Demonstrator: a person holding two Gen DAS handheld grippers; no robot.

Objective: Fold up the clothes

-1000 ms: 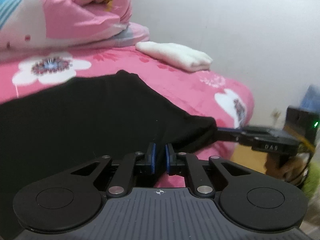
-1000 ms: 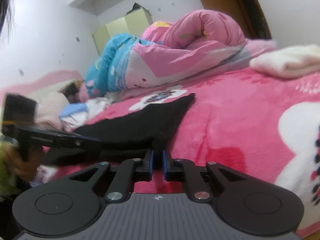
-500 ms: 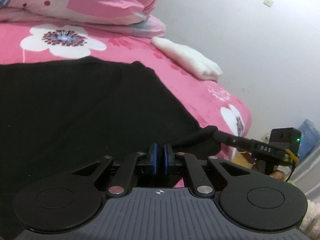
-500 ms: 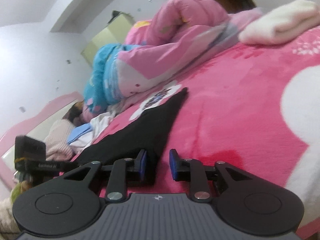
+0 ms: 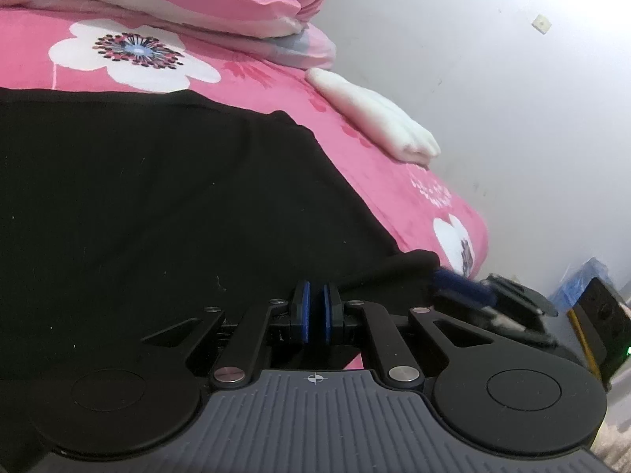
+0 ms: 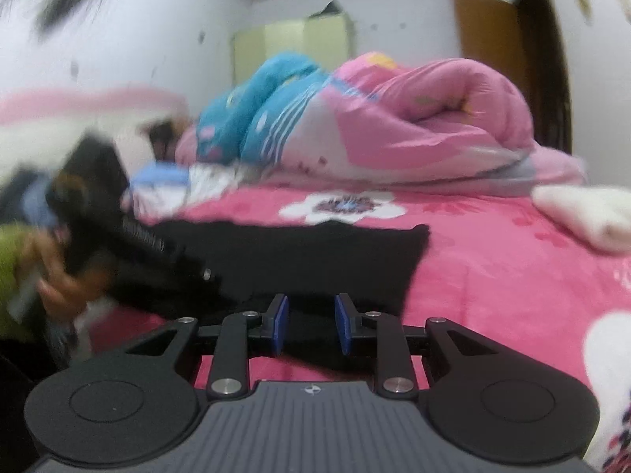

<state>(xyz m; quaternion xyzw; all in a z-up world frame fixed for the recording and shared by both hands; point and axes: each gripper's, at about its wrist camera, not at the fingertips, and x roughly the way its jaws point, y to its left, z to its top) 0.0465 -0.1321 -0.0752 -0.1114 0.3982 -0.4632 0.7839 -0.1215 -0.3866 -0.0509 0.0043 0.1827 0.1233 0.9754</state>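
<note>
Two grippers sit at the near edge of a black garment (image 5: 157, 197) that lies spread flat on the pink flowered bedspread (image 5: 374, 165). The left gripper (image 5: 314, 311) has its blue pads pressed together on the cloth's near hem. The right gripper (image 6: 310, 325) has its pads apart, with black cloth lying between them but not pinched. I judge the step in hand to be work at the near edge, either taking hold for a fold or letting go after laying one down; the scene fits both. Any lift would need both corners held evenly. A folded white cloth (image 5: 378, 118) rests well apart, near the wall.
</note>
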